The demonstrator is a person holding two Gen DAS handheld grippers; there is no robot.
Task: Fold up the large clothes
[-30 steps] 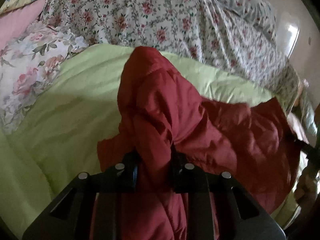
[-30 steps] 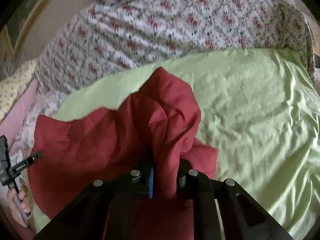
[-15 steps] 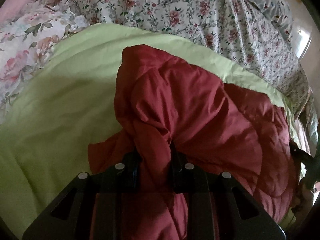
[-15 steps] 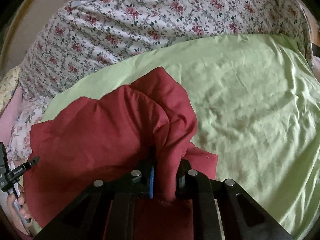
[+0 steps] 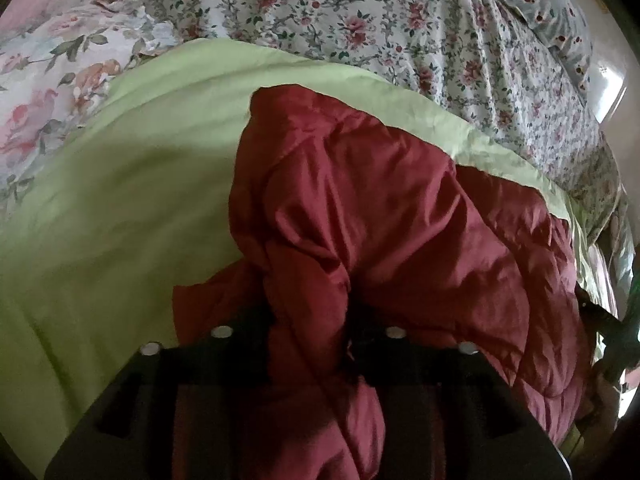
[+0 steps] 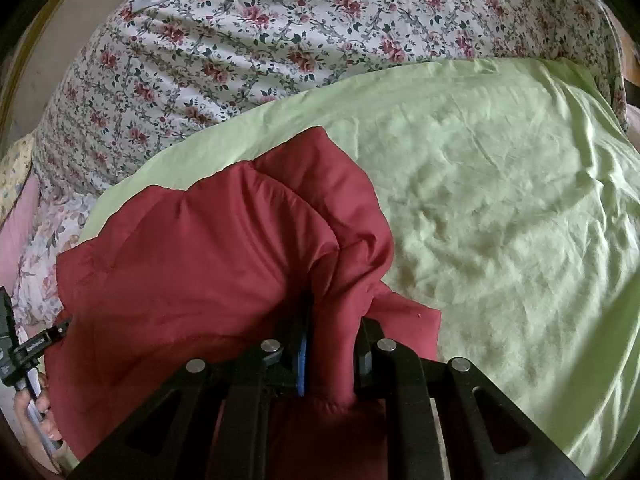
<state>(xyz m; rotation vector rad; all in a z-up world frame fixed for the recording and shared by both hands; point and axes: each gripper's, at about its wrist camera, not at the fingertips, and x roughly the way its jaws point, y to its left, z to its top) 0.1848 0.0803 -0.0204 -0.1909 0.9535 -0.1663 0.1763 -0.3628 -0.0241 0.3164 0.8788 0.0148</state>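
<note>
A large dark red quilted garment (image 5: 400, 220) lies bunched on a light green sheet (image 5: 120, 200). My left gripper (image 5: 308, 312) is shut on a fold of the red garment, which bulges up between and over the fingers. My right gripper (image 6: 330, 340) is shut on another fold of the same red garment (image 6: 200, 264). The garment spans between the two grippers. The other gripper shows at the far edge of each view, at the right in the left wrist view (image 5: 600, 316) and at the left in the right wrist view (image 6: 24, 348).
The green sheet (image 6: 500, 220) covers the bed. A floral quilt (image 5: 400, 20) is heaped behind it and also shows in the right wrist view (image 6: 280, 40). A rose-print pillow (image 5: 44, 92) lies at the left. A wall rises behind.
Both grippers have moved forward and lower over the bed, carrying the held folds. The red garment has spread wider and flatter across the green sheet.
</note>
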